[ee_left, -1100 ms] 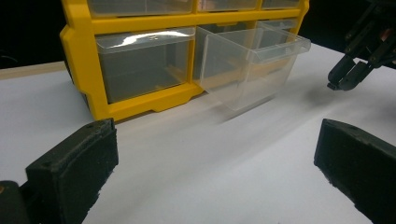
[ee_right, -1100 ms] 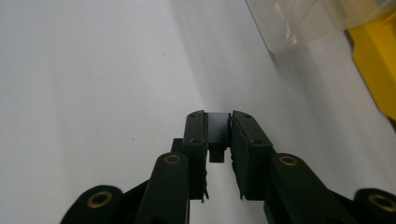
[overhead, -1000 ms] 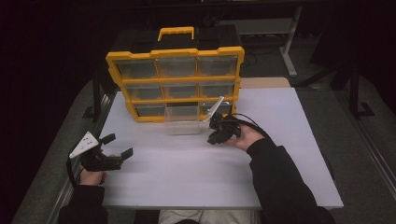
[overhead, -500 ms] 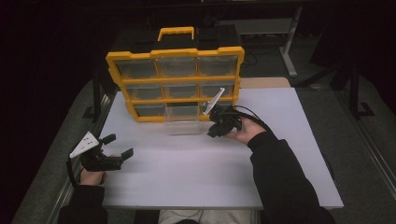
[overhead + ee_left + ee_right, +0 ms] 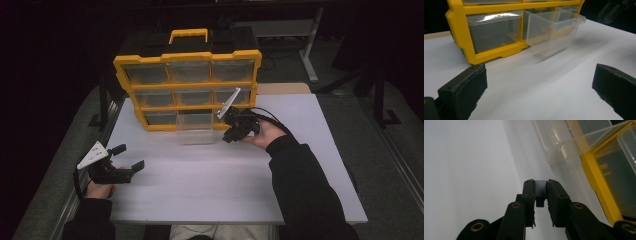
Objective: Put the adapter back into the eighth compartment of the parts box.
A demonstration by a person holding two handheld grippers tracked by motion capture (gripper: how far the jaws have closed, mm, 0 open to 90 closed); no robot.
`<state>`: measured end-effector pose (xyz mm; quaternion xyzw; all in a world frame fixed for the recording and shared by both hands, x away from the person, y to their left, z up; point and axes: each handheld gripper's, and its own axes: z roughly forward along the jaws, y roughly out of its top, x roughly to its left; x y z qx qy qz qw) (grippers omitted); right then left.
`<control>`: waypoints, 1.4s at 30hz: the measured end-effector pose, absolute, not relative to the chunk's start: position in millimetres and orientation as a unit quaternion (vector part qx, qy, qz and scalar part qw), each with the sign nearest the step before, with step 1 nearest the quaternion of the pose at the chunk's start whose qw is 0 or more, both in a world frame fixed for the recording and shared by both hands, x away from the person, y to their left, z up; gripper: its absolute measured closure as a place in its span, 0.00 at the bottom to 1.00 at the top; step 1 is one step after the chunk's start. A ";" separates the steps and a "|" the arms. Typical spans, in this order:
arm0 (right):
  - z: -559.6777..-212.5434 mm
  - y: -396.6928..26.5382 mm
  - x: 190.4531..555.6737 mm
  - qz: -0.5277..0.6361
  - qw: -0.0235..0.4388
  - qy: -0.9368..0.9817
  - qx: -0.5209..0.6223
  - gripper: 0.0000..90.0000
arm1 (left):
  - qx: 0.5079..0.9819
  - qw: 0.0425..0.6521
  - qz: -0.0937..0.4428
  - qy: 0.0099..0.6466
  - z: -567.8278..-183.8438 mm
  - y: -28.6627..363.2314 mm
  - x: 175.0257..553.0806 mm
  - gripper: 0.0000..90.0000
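Observation:
A yellow organizer [image 5: 187, 80] with clear drawers stands upright at the back of the white table [image 5: 210, 180]. Its bottom middle drawer [image 5: 195, 131] is pulled out over the table. My right gripper [image 5: 231, 134] hovers just right of that drawer, tips pointing left and down. In the right gripper view the right gripper [image 5: 541, 185] is shut on a small dark grey piece [image 5: 541, 191], with the drawer [image 5: 559, 142] and the yellow frame [image 5: 596, 182] beyond. My left gripper [image 5: 131, 159] rests open at the table's front left. In its own view the left gripper [image 5: 539, 92] faces the pulled-out drawer [image 5: 554, 32].
The organizer has a yellow carry handle [image 5: 188, 35] on top. Bare white table surface stretches between the two hands and toward the front edge. Dark floor and a stand leg [image 5: 310, 60] lie behind and to the right.
The right hand has lifted its gripper a little, beside the pulled-out drawer. The left gripper has stayed where it was.

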<state>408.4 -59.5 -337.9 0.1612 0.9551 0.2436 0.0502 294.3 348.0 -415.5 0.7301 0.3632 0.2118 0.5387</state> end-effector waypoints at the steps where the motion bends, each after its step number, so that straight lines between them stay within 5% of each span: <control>1: -336.0 -59.2 409.2 0.243 0.052 0.955 0.160 0.83 | 0.730 0.539 0.212 0.364 -415.5 348.1 294.3 0.00; 42: -275.9 -14.4 435.4 0.263 0.077 0.953 0.129 0.83 | 0.714 0.549 0.224 0.372 -413.5 352.7 293.1 0.00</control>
